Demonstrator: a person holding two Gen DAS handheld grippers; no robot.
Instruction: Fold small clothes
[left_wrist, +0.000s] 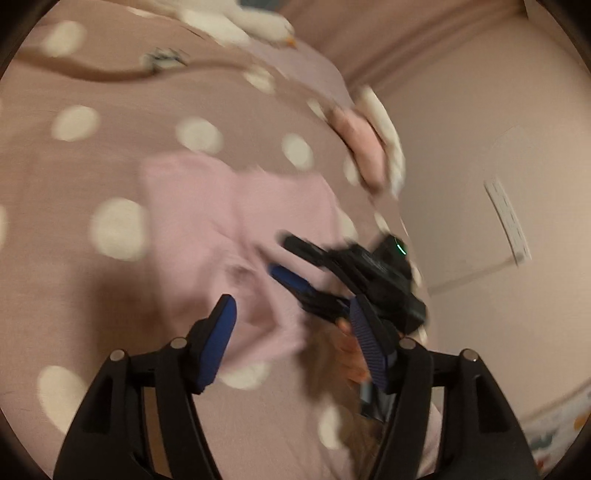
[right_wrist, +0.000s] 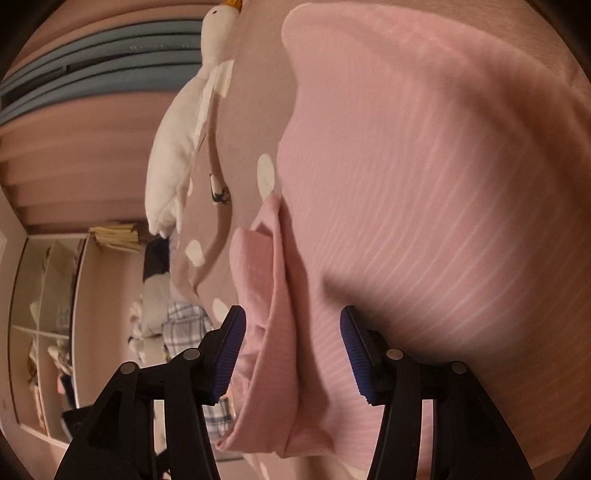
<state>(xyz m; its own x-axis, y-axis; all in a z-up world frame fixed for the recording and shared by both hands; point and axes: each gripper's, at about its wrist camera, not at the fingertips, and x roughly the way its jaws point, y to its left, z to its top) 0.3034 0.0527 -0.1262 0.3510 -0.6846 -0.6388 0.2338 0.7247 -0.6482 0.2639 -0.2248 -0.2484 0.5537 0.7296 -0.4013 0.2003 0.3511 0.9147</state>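
My left gripper (left_wrist: 291, 325) has its blue-padded fingers spread wide, grasping nothing, and the pink ribbed garment (left_wrist: 236, 236) lies ahead of the fingertips on the polka-dot bedspread (left_wrist: 110, 147). Just off my right finger in that view sits the right gripper (left_wrist: 291, 258), angled across the garment's near edge; the picture is smeared, so I think its fingers are parted but would not swear to it there. The right wrist view settles it: the fingers (right_wrist: 229, 350) stand released, apart, with a folded flap of the pink ribbed garment (right_wrist: 424, 184) bunched between them, neither pad pressing it. Beyond my left finger a white goose plush (right_wrist: 177, 147) lies on the bedspread.
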